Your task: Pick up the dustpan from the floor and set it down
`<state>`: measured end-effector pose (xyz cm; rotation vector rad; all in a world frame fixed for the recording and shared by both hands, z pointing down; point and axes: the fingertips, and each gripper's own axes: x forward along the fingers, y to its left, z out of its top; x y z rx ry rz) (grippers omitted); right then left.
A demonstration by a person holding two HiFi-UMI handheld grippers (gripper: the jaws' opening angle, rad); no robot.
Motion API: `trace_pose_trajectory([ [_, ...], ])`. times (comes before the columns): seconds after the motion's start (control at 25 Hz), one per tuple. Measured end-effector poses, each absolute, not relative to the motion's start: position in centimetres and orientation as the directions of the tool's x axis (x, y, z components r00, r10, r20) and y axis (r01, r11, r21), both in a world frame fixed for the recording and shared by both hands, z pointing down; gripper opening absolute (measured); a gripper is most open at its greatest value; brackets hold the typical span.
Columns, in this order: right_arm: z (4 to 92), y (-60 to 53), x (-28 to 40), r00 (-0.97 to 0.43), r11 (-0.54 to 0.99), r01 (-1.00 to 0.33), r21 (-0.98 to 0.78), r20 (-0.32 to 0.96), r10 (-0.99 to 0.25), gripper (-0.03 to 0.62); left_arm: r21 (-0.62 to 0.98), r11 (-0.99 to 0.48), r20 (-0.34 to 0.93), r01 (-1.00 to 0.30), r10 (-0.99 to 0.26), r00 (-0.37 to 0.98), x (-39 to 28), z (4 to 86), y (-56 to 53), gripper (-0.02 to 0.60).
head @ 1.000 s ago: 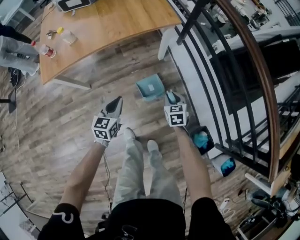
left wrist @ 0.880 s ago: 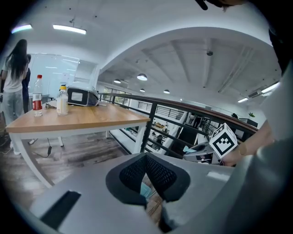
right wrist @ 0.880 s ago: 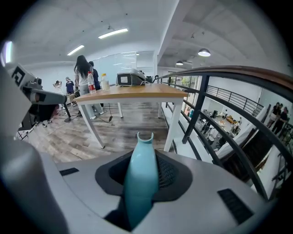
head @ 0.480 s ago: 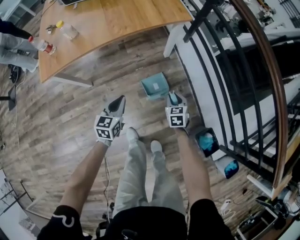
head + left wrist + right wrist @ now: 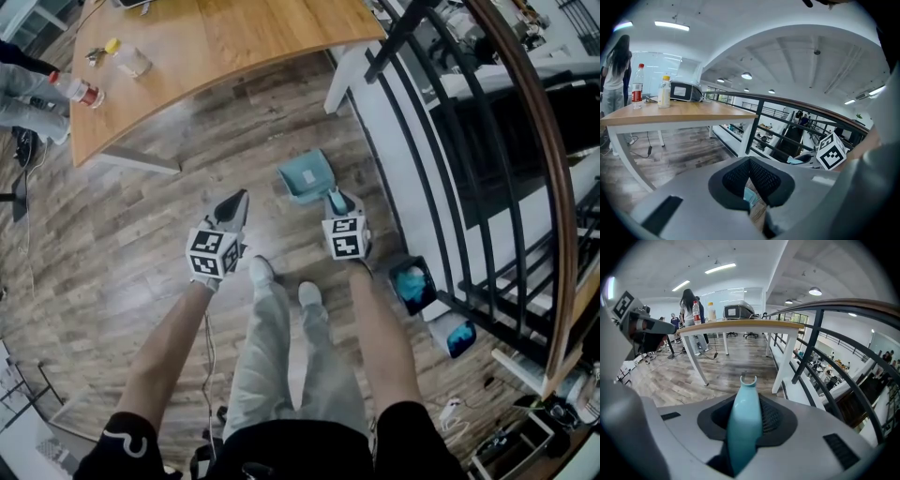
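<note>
The light-teal dustpan (image 5: 305, 176) is held by its handle (image 5: 745, 427) in my right gripper (image 5: 338, 201), which is shut on it. The pan points away from me over the wood floor, near the white base of the railing. Whether it touches the floor I cannot tell. In the right gripper view the handle runs up between the black pads (image 5: 772, 417) and ends in a small hook. My left gripper (image 5: 234, 206) hangs to the left of the pan, apart from it. Its pads (image 5: 761, 177) meet at the tip with nothing between them.
A wooden table (image 5: 234, 47) with bottles (image 5: 77, 90) stands ahead; its white leg (image 5: 339, 84) is close to the pan. A black railing (image 5: 427, 150) runs along the right. Two dark bins with teal contents (image 5: 412, 281) sit by it. My feet (image 5: 261, 272) are just behind the grippers.
Both hands have sunk lower towards the floor, the right one still carrying the dustpan by its handle. The left gripper stays shut and empty.
</note>
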<state>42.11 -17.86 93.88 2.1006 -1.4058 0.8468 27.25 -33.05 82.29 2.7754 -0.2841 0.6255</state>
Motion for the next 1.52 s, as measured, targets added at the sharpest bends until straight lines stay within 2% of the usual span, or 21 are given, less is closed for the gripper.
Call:
trace_pose_trajectory([
  [0.36, 94.1, -17.6, 41.7, 0.225, -0.34, -0.94, -0.01, 0.731, -0.644, 0.103, 0.237, -0.939, 0.459, -0.25, -0.119, 0.88, 27.6, 82.9, -31.5, -0.003],
  [0.68, 92.9, -17.7, 41.2, 0.183, -0.321, -0.945, -0.059, 0.718, -0.672, 0.158, 0.214, -0.945, 0.458, -0.247, -0.126, 0.88, 27.8, 81.8, -31.0, -0.002],
  [1.16, 86.3, -16.1, 42.1, 0.151, -0.295, -0.948, -0.121, 0.643, -0.75, 0.169, 0.168, -0.962, 0.461, -0.217, -0.118, 0.88, 29.1, 77.4, -28.2, -0.003],
  [1.52, 79.3, -12.4, 44.0, 0.192, -0.312, -0.943, -0.118, 0.575, -0.795, 0.169, 0.13, -0.976, 0.435, -0.175, -0.102, 0.895, 31.3, 71.9, -24.9, -0.003],
])
